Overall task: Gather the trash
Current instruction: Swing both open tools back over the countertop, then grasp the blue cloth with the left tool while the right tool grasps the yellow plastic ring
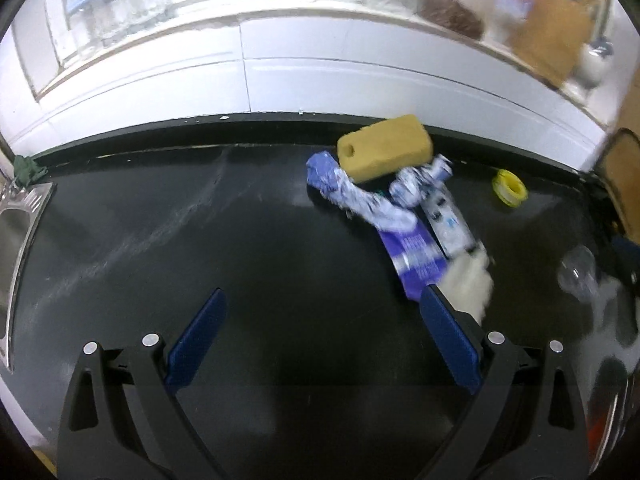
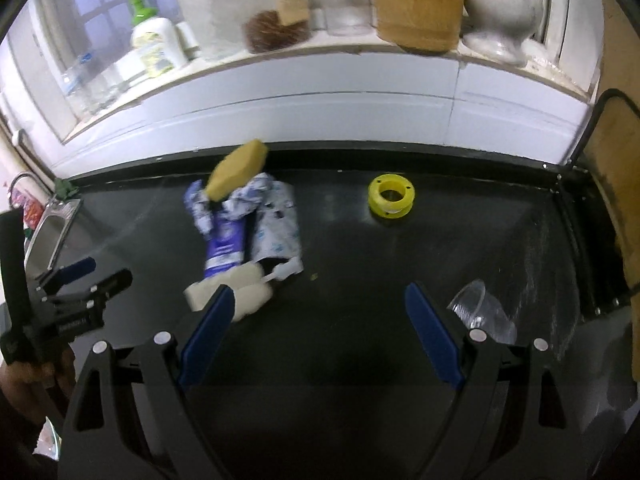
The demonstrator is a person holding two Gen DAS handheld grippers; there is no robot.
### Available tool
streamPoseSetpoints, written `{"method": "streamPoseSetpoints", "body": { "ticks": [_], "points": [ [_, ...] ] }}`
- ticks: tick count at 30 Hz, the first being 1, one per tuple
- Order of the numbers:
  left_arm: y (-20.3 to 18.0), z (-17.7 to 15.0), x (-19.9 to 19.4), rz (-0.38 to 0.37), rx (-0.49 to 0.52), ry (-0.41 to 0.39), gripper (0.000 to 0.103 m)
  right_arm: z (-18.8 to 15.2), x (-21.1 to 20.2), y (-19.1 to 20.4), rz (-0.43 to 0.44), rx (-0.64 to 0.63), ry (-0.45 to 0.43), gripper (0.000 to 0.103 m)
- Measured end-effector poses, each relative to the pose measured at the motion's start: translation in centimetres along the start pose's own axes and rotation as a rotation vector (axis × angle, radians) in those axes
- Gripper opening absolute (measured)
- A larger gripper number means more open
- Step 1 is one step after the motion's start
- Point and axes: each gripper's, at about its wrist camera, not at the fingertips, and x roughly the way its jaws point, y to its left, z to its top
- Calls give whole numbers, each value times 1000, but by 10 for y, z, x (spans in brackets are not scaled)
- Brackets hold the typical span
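Note:
On the black counter lie a crumpled purple wrapper (image 1: 408,248) (image 2: 224,244), a white-blue printed wrapper (image 1: 444,212) (image 2: 276,224), a white foam piece (image 1: 472,280) (image 2: 248,288), a yellow sponge (image 1: 384,148) (image 2: 240,170), a yellow tape spool (image 1: 510,187) (image 2: 391,196) and a clear plastic cup (image 1: 578,272) (image 2: 482,312). My left gripper (image 1: 324,300) is open and empty, its right finger beside the purple wrapper; it also shows in the right wrist view (image 2: 94,272). My right gripper (image 2: 320,296) is open and empty, the cup just right of it.
A steel sink (image 1: 16,232) (image 2: 52,232) is at the counter's left end. A white tiled ledge (image 2: 320,80) behind holds bottles, a brush, a wooden board (image 2: 420,4) and a white mortar (image 2: 500,12). A wooden board stands at the right edge (image 2: 616,184).

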Motion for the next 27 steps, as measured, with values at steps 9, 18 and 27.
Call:
{"method": "streamPoseSetpoints", "body": {
  "ticks": [9,18,27],
  "points": [
    [-10,66,96,64,-108,93,94,56,82,-47,-41,52,70,84],
    [-8,75,139,62,-150,132,81,83,164,-81,-97,87,167,84],
    [-2,64,124,39,-107,95,26,83,184,-68,-143,3,187,55]
  ]
}}
